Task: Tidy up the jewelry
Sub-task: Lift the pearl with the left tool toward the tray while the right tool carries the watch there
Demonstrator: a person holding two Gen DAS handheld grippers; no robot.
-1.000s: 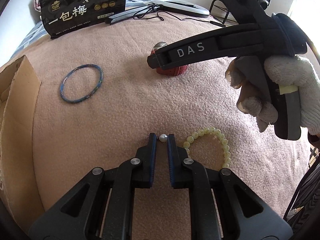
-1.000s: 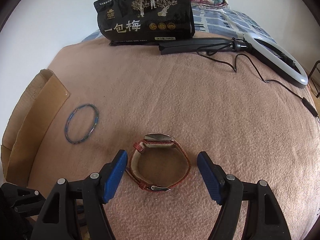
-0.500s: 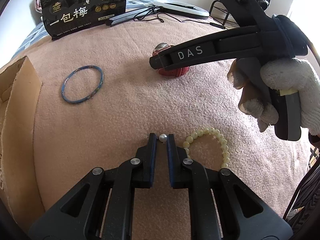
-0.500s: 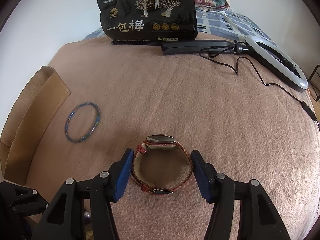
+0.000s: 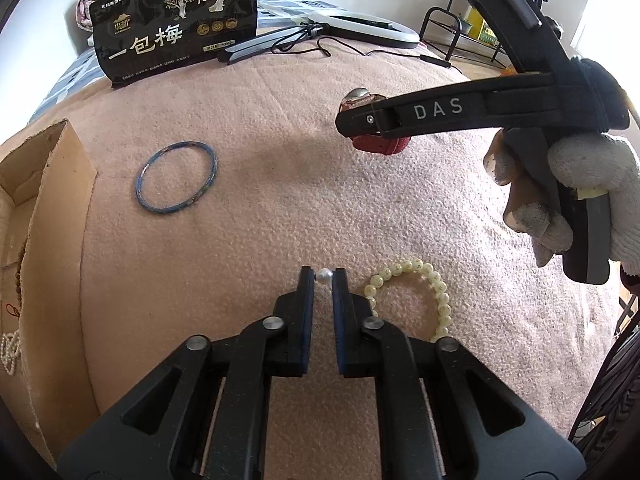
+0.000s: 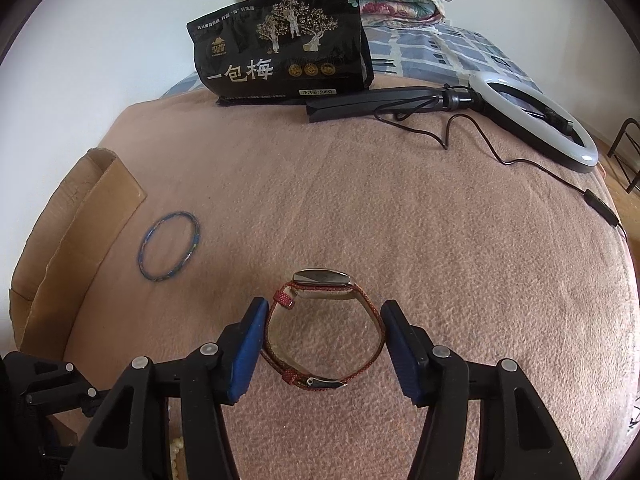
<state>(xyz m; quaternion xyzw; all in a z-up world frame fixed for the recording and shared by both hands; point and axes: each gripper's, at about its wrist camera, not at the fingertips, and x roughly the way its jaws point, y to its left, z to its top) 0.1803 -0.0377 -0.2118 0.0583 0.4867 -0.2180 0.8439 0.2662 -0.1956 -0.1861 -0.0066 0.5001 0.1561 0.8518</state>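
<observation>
The left gripper (image 5: pixel 324 276) has its jaws nearly together, pinching a small white pearl (image 5: pixel 323 276) between the very tips, low over the pink blanket (image 5: pixel 280 208). Just to its right a bracelet of pale yellow beads (image 5: pixel 434 292) lies on the blanket, its near end hidden behind the right finger. Ahead and to the left lies a thin blue bangle (image 5: pixel 176 182), and further left stands an open cardboard box (image 5: pixel 60 184) with a strand of small pearls showing inside. The right gripper (image 6: pixel 323 322) sits ahead and to the right of the left one, held in a white-gloved hand (image 5: pixel 580 184). Its blue-padded jaws are spread around a red-strapped watch (image 6: pixel 324 332) standing on its edge; the pads look to be touching the strap on both sides, though whether they press it I cannot tell. Far ahead of both grippers a black snack bag (image 6: pixel 280 64) stands upright, with a ring light (image 6: pixel 532 116) and its cable to the right.
</observation>
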